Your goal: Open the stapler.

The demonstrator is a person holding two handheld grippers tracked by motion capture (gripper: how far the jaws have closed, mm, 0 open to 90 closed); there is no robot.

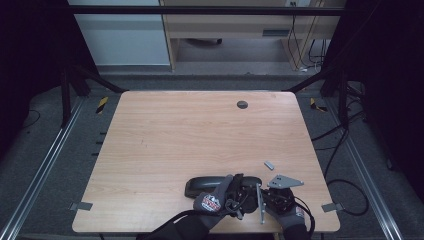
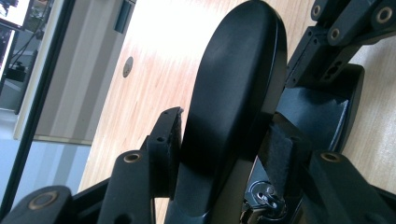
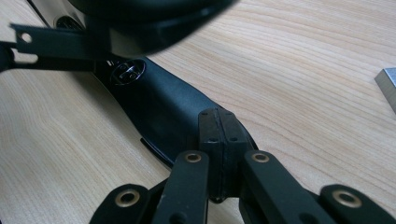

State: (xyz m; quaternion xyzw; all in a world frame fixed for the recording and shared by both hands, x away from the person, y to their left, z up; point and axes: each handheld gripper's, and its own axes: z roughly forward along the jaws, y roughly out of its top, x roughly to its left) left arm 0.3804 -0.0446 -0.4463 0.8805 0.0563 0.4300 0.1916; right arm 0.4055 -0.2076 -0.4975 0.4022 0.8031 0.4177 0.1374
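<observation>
Black case, long, rounded, glasses-case shape, matte shell, lies near the desk's front edge, right of its middle. It is open: lid raised, smooth oval with a faint sheen, and base flat on the wood, dark lining inside. A small round metal hinge fitting sits where lid and base meet.

Left gripper has the lid edge between its jaws, open only as wide as the lid is thick; one jaw has a ribbed pad, the other a fuzzy black pad. Right gripper has its jaws pressed together over the rim of the base at its end, pads meeting with the thin rim between; the grip on the rim is hard to see exactly. Both grippers black with brass-coloured rivets.

In the high view both gloved hands crowd over the case, hiding its right half and the grippers; grey three-cornered plate sits above the right gripper. Lid is cut off at the top of the right gripper view and blurred.

Small grey metal block lies just beyond the hands toward the right edge. Desk is light wood grain, rounded corners, with a round dark grommet near the far edge.
</observation>
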